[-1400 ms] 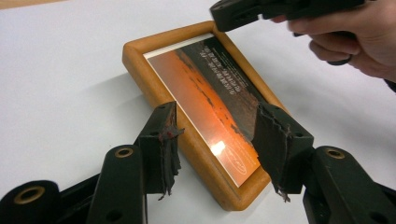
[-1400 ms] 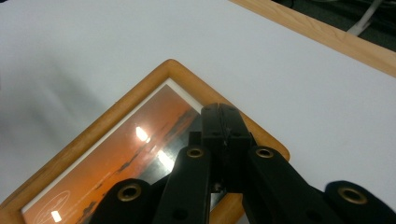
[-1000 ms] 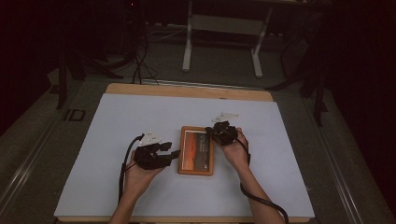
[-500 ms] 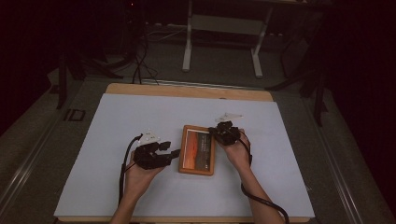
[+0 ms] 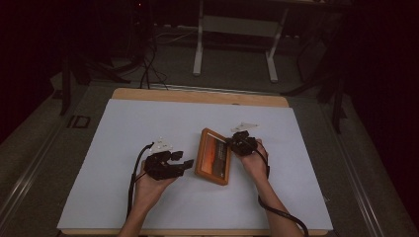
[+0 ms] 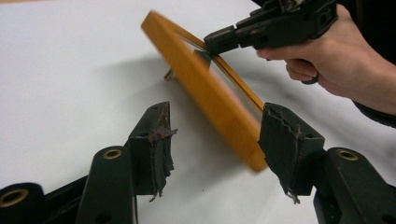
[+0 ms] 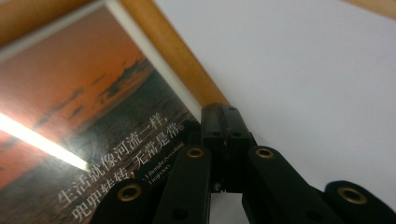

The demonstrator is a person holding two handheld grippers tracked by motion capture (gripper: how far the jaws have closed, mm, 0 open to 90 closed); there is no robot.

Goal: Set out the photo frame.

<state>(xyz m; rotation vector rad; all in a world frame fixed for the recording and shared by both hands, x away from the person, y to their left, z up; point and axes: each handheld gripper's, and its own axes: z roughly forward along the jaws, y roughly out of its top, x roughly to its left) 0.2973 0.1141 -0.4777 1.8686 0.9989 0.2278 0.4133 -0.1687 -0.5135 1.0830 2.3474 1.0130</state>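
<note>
Your right gripper [image 5: 233, 141] fingers are clamping the tilted wooden picture frame [image 5: 213, 157]; left gripper [image 5: 187, 164] fingers have just been opening, holding nothing.

Dim lab, papered table [image 5: 148, 123], cables [image 5: 148, 69], metal stand [image 5: 234, 44]

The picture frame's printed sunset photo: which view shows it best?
The right gripper view: the picture frame sits close, its text visible. The high view shows it small and whole; the left gripper view shows its wooden edge, tilted.
</note>
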